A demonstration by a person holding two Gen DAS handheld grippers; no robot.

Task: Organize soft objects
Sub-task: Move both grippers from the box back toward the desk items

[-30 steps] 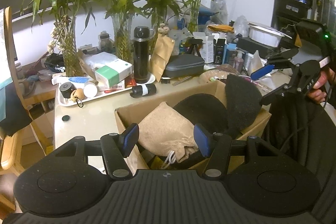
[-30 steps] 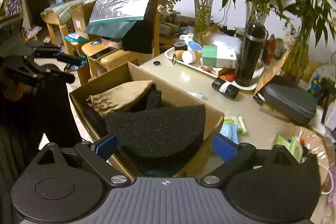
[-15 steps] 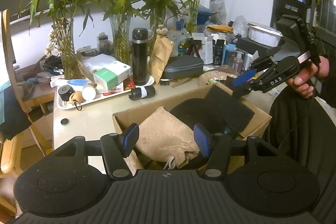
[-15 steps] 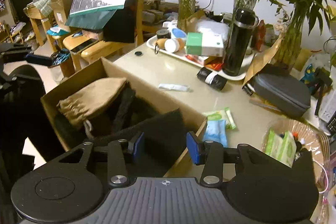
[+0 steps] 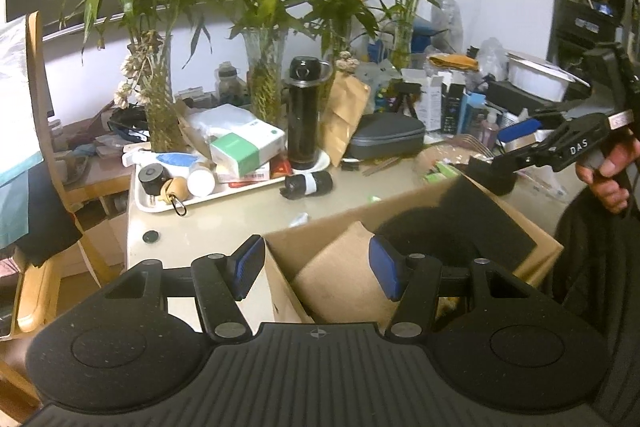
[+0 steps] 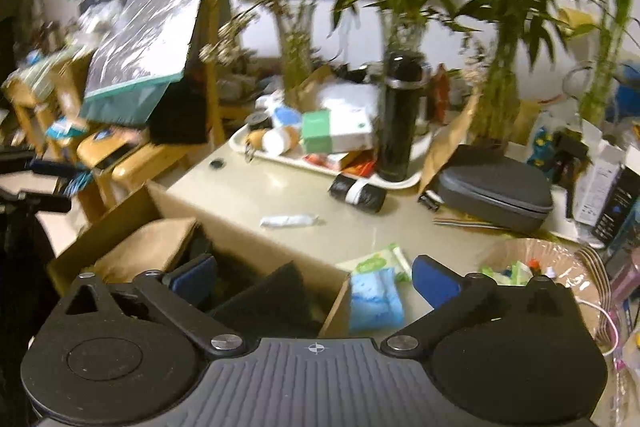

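- Spreading right gripper (image 6: 314,277) wide, jaws having just been opening, nothing between them, so black foam (image 5: 476,215) lies free in cardboard box (image 5: 536,251).
- Hovering left gripper (image 5: 316,265) half-open, empty, over tan pouch (image 5: 344,275) inside the box.
- Leaving blue sponge (image 6: 374,301) on table (image 6: 248,195) just beside the box, probably next to collect.

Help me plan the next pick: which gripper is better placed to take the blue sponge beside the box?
Right: the blue sponge lies just ahead of the right gripper, jaws wide. The left gripper hovers over the cardboard box.
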